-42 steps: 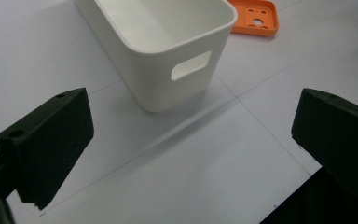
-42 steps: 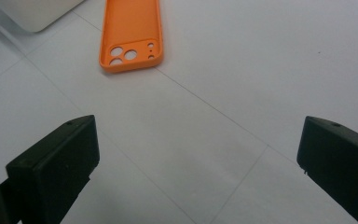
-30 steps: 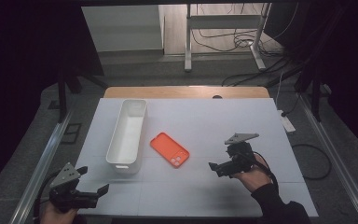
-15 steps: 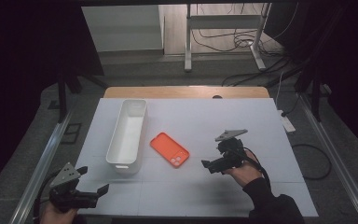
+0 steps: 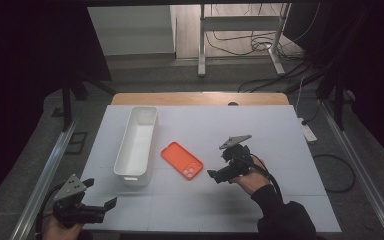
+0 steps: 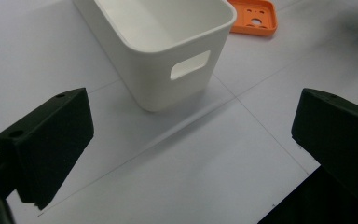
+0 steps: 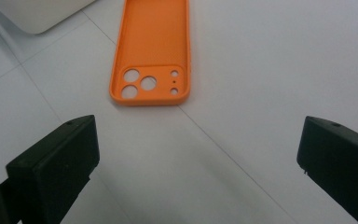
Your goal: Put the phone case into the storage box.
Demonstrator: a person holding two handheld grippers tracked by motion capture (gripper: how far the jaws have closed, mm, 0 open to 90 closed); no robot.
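Landmark: white bin [image 5: 137,142], long and narrow, standing on the white table [image 5: 280,125], its long axis running away from the person.

Orange phone case [image 5: 182,160]: flat on the table just right of the bin's near half, apart from it, inner side up. Camera-hole end toward the near right, plain end pointing back toward the bin (a diagonal lie, not parallel to the bin).

Right gripper [image 5: 219,175]: on the far side of the case from the bin, near the case's camera-hole corner, not touching. Jaws spread wide, nothing between them.

Same from the right gripper view: case [image 7: 153,51] straight ahead and a little left of centre, long axis running nearly along the line of sight, camera-hole end nearest; a corner of the bin [image 7: 37,13] beyond at upper left.

Left gripper [image 5: 100,210]: at the near table edge, off the bin's near end, well apart from the case. Jaws likewise wide open and empty.

Same from the left gripper view: bin's handle-slot end [image 6: 165,51] ahead, case [image 6: 255,17] beyond it at upper right.

Nearer hand: clearly the right.

Deciding relation (a judgement): case ahead of the right jaws, lengthwise to them, so a short advance and closing across its width, at the near end.
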